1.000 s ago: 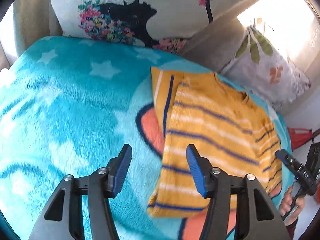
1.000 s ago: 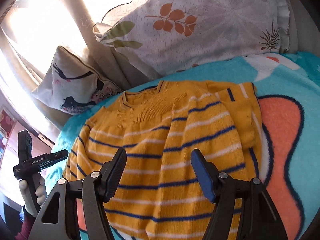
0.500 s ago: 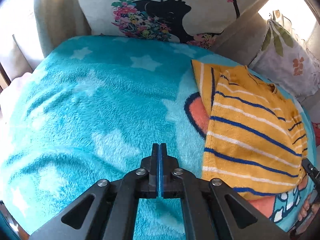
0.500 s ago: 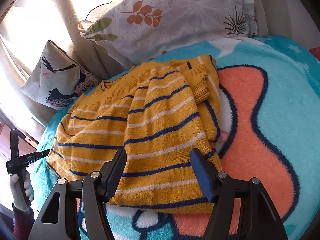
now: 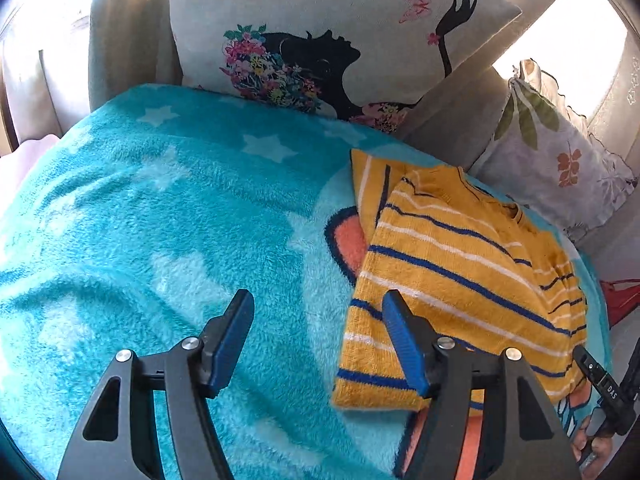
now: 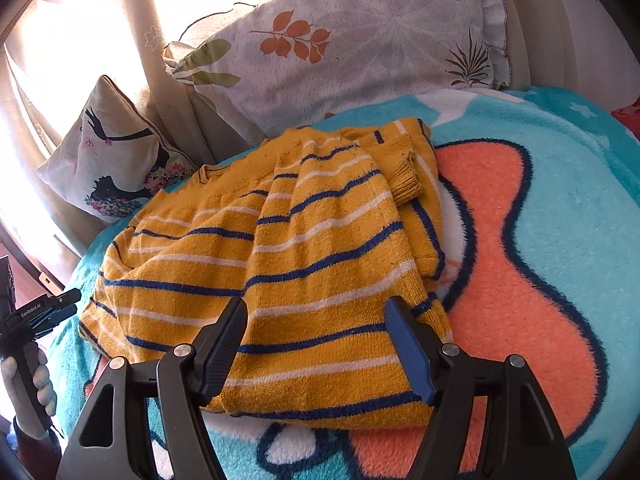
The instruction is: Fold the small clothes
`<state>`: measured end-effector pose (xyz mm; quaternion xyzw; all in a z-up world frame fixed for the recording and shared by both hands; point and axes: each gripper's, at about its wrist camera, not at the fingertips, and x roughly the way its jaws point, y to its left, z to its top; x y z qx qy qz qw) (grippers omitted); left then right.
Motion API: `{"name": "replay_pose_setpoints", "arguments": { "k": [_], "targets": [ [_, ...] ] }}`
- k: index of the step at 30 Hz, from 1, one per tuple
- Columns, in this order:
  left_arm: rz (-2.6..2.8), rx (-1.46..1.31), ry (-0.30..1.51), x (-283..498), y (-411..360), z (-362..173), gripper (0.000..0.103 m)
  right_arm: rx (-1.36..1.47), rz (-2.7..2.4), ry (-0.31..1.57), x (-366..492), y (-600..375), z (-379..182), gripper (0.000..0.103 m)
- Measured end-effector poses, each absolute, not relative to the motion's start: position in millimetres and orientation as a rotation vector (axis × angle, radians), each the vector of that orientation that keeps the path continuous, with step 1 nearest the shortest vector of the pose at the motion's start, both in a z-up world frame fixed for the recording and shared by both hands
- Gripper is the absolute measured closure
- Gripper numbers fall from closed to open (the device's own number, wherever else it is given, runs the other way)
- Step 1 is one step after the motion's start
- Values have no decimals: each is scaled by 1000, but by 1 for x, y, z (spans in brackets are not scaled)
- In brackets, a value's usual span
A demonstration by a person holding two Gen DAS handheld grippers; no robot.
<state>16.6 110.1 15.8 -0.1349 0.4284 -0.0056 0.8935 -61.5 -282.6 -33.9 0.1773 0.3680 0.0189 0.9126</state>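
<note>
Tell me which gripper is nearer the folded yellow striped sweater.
Right. The right gripper hangs directly over the folded yellow knit sweater with blue and white stripes, jaws open above its near hem. The left gripper sits beside its edge, mostly over the turquoise fleece blanket.

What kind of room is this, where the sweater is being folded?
Probably a home living room or bedroom: a fleecy turquoise blanket covers a sofa or bed, printed cushions lean at its back, and curtains glow with daylight behind the striped sweater.
</note>
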Motion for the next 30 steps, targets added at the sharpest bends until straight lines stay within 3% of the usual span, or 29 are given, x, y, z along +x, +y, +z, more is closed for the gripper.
{"name": "replay_pose_setpoints", "arguments": {
  "k": [9,17,30],
  "targets": [
    [28,-307,838,18,111,-5,35,385,106,747,-59,-283,-35,14],
    [5,-220,870,25,94,-10,12,479,155,712,-63,-295,-37,14],
    [-2,-213,875,26,94,-11,9,491,167,706,-63,-295,-36,11]
  ]
}}
